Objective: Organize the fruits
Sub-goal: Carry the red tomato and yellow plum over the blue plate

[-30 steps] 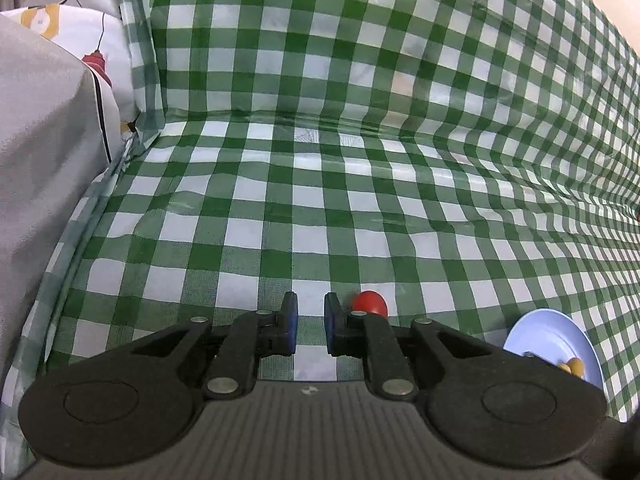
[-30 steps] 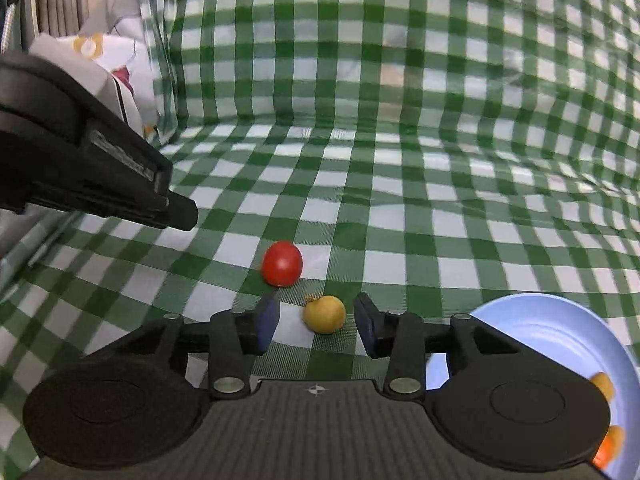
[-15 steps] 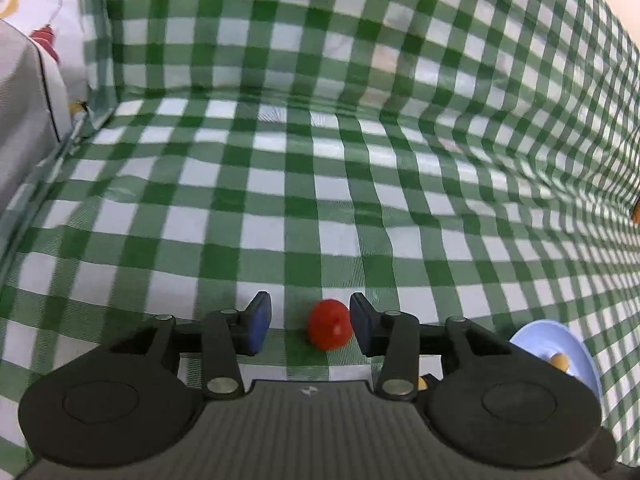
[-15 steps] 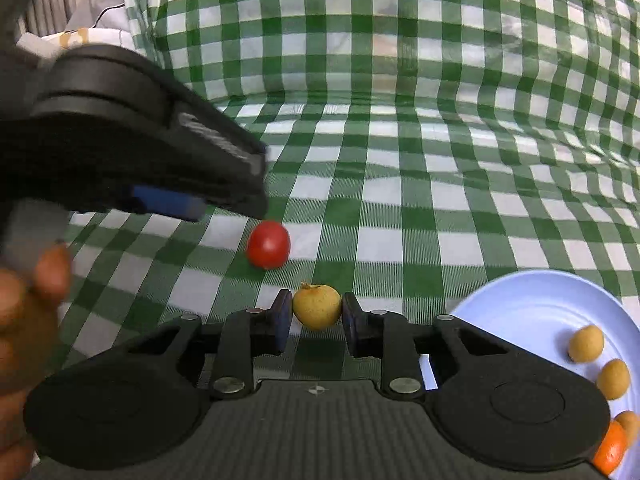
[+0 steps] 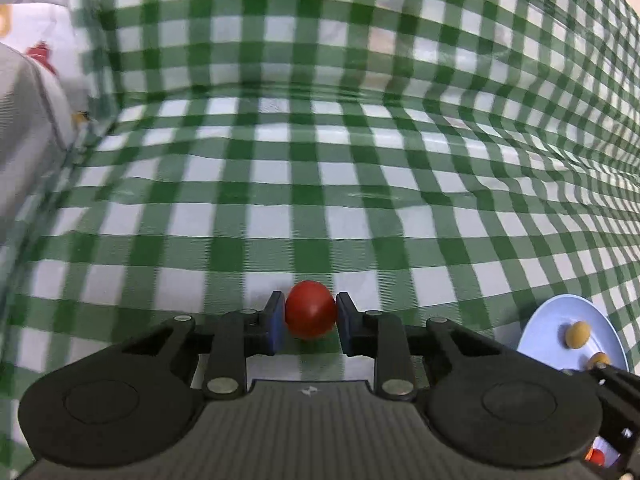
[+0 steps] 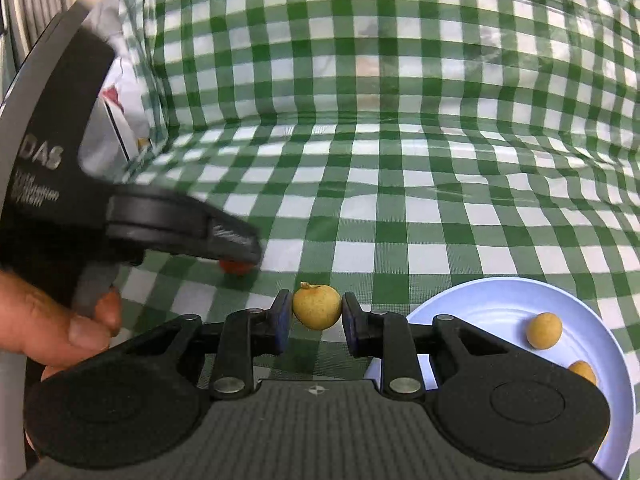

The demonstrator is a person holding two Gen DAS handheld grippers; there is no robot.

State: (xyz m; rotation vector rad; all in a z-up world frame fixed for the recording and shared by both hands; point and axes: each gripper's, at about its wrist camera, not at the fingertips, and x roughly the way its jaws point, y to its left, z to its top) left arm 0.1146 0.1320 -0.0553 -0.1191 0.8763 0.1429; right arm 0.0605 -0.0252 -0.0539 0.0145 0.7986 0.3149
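Observation:
My left gripper [image 5: 310, 322] is shut on a small red tomato [image 5: 310, 309], its blue pads touching both sides, low over the checked cloth. My right gripper [image 6: 316, 320] is shut on a small yellow fruit [image 6: 317, 306] with a short stem. In the right wrist view the left gripper's body [image 6: 120, 216] crosses the left side, and the tomato [image 6: 236, 266] peeks out under its tip. A light blue plate [image 6: 480, 300] lies at the right with two yellow fruits [image 6: 543, 330] on it. The plate also shows in the left wrist view [image 5: 552, 320].
A green and white checked cloth [image 5: 320, 184] covers the table and rises as a back wall. A grey and white bag [image 5: 28, 120] stands at the left edge. A red-orange fruit [image 5: 596, 456] shows at the plate's near rim. A hand [image 6: 60, 320] holds the left gripper.
My left gripper went from nearly closed beside the tomato to open around it, then closed on it. My right gripper closed on the yellow fruit.

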